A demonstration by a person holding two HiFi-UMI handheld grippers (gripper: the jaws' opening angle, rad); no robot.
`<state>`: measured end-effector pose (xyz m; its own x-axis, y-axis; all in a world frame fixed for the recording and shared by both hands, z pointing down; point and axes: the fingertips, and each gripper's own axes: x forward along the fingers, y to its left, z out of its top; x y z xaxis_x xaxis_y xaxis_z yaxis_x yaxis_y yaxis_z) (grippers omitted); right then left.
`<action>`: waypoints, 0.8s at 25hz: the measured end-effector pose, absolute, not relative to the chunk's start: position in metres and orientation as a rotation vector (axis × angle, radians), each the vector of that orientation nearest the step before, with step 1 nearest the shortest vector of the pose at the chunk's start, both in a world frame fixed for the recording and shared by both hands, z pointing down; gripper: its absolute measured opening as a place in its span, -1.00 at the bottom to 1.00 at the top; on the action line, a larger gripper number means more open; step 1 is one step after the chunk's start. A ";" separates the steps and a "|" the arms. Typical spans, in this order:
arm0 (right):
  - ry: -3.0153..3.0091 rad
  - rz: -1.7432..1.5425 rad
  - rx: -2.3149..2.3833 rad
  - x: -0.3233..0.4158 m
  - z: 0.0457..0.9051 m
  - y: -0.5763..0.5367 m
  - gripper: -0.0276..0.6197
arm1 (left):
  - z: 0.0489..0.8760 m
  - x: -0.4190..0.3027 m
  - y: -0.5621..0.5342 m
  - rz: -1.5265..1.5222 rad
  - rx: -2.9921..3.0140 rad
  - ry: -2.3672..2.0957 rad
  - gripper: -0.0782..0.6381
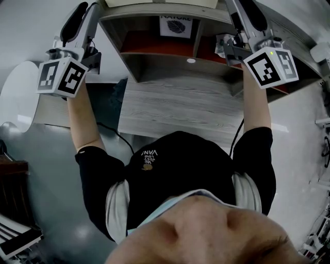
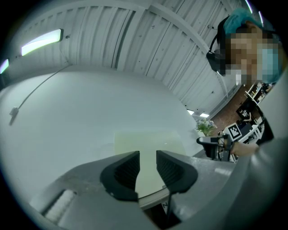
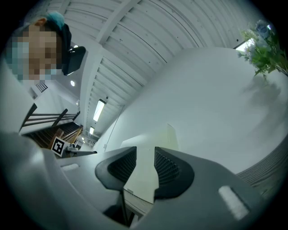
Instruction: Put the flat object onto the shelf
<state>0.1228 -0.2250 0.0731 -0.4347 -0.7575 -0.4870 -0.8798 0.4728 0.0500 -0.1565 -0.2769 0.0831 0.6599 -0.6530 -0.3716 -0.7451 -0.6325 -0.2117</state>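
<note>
Flat object [image 2: 148,139]: a thin, pale cream rectangle with a smooth, plain face and straight edges. It lies on the top board of the shelf [image 1: 170,62], above the leaf sign [image 1: 175,25]. In the head view only a pale strip of it shows at the upper frame edge [image 1: 154,2]. In the right gripper view [image 3: 143,177] its near corner shows a thicker, layered edge.

The left gripper [image 2: 147,152] points up along the object's face. Its 2 ribbed pads [image 2: 128,173] stand part-open with a narrow gap, and the cream face shows through that gap and spreads wider than it on both sides. No pad is seen pressing on the object.

The right gripper [image 3: 145,149] has its 2 pads [image 3: 168,168] part-open in the same way. The object's near corner sits in the gap and runs on beyond the tips, and no clamping shows here either. Whether either gripper's underside touches the object cannot be told.
</note>
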 end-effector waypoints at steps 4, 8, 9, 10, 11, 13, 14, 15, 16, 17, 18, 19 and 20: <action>2.355 0.434 -1.320 0.117 0.078 -0.218 -0.62 | 0.087 -0.151 -0.265 0.359 -2.528 1.115 -0.49; 2.369 0.416 -1.308 0.118 0.084 -0.217 -0.70 | 0.094 -0.147 -0.257 0.354 -2.531 1.134 -0.53; 2.373 0.412 -1.303 0.118 0.085 -0.216 -0.73 | 0.095 -0.147 -0.254 0.354 -2.528 1.141 -0.55; 2.376 0.408 -1.296 0.118 0.086 -0.215 -0.76 | 0.097 -0.146 -0.251 0.356 -2.523 1.148 -0.57; 2.379 0.405 -1.291 0.118 0.088 -0.213 -0.78 | 0.098 -0.146 -0.247 0.358 -2.516 1.156 -0.59; 2.380 0.399 -1.285 0.119 0.092 -0.210 -0.82 | 0.101 -0.144 -0.240 0.360 -2.499 1.174 -0.65; 2.381 0.396 -1.285 0.120 0.094 -0.209 -0.84 | 0.102 -0.143 -0.238 0.361 -2.491 1.184 -0.69; 2.381 0.393 -1.284 0.121 0.096 -0.208 -0.86 | 0.104 -0.143 -0.235 0.363 -2.484 1.194 -0.72; 2.382 0.391 -1.284 0.122 0.098 -0.208 -0.89 | 0.105 -0.143 -0.234 0.366 -2.478 1.207 -0.73; 2.385 0.388 -1.282 0.123 0.099 -0.207 -0.92 | 0.106 -0.142 -0.232 0.370 -2.472 1.220 -0.75; 2.390 0.386 -1.279 0.124 0.101 -0.207 -0.92 | 0.108 -0.142 -0.231 0.373 -2.470 1.233 -0.78; 2.396 0.384 -1.273 0.124 0.103 -0.205 -0.92 | 0.110 -0.142 -0.228 0.375 -2.469 1.244 -0.78; 2.401 0.382 -1.264 0.125 0.105 -0.203 -0.92 | 0.113 -0.141 -0.226 0.376 -2.468 1.255 -0.78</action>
